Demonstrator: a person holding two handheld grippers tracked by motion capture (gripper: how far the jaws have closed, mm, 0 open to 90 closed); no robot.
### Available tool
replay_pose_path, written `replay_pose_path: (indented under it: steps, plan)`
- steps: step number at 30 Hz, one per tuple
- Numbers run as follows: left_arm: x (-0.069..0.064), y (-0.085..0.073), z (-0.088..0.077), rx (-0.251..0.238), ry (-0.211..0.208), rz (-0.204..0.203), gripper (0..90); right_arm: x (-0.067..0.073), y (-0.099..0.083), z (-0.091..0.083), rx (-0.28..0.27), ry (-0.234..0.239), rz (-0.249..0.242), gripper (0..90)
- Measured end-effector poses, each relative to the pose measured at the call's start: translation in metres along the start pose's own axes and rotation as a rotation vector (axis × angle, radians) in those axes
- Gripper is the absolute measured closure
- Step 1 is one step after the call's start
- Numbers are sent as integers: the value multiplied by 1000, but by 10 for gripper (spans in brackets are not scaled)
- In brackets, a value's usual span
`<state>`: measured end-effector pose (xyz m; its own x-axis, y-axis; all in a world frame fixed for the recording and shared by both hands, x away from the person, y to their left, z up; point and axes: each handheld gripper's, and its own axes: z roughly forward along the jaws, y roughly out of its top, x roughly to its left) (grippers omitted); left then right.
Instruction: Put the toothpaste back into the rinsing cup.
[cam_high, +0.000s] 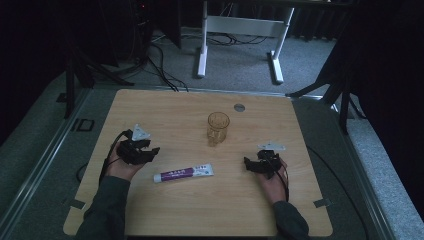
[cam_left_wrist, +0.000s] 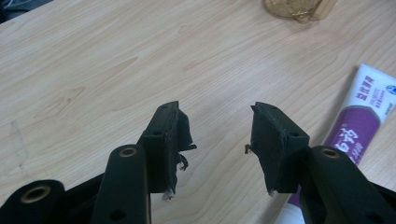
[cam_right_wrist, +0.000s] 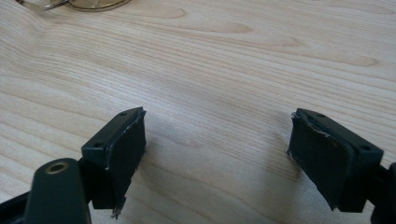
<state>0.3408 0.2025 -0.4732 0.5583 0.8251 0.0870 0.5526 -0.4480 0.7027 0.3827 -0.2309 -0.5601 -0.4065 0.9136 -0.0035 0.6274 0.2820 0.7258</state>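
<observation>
Both grippers are sitting low over the wooden table (cam_high: 165, 107) right now, and I've got nothing in either one. My left gripper (cam_high: 150, 151) has its jaws parted a fair bit with bare wood between them, and the toothpaste tube (cam_high: 183, 173) lies flat just beside it, toward the middle of the table. In the left gripper view the tube (cam_left_wrist: 359, 126) runs past the outside of one jaw. My right gripper (cam_high: 248, 162) is spread wider, also empty. The amber glass (cam_high: 218, 128) stands upright farther back, between the two grippers.
</observation>
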Motion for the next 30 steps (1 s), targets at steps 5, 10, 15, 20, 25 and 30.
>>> replay_pose_path:
  steps: [5, 10, 15, 20, 25, 30]
  plan:
    - [-4, 3, 1, 7, -6, 16, 522, 0, 0, 0, 0, 0, 0, 186]
    - [-8, 5, 2, 11, -21, 36, 520, 0, 0, 0, 0, 0, -1, 186]
    - [-12, 6, 3, 19, -29, 49, 519, 0, 0, 0, 0, 0, -1, 186]
    - [-14, 8, 3, 18, -35, 58, 519, 0, 0, 0, 0, 0, 0, 186]
    - [-18, 11, 4, 24, -44, 77, 519, 0, 0, 0, 0, 0, -1, 186]
    - [-21, 13, 5, 26, -49, 83, 519, 0, 0, 0, 0, 0, -1, 186]
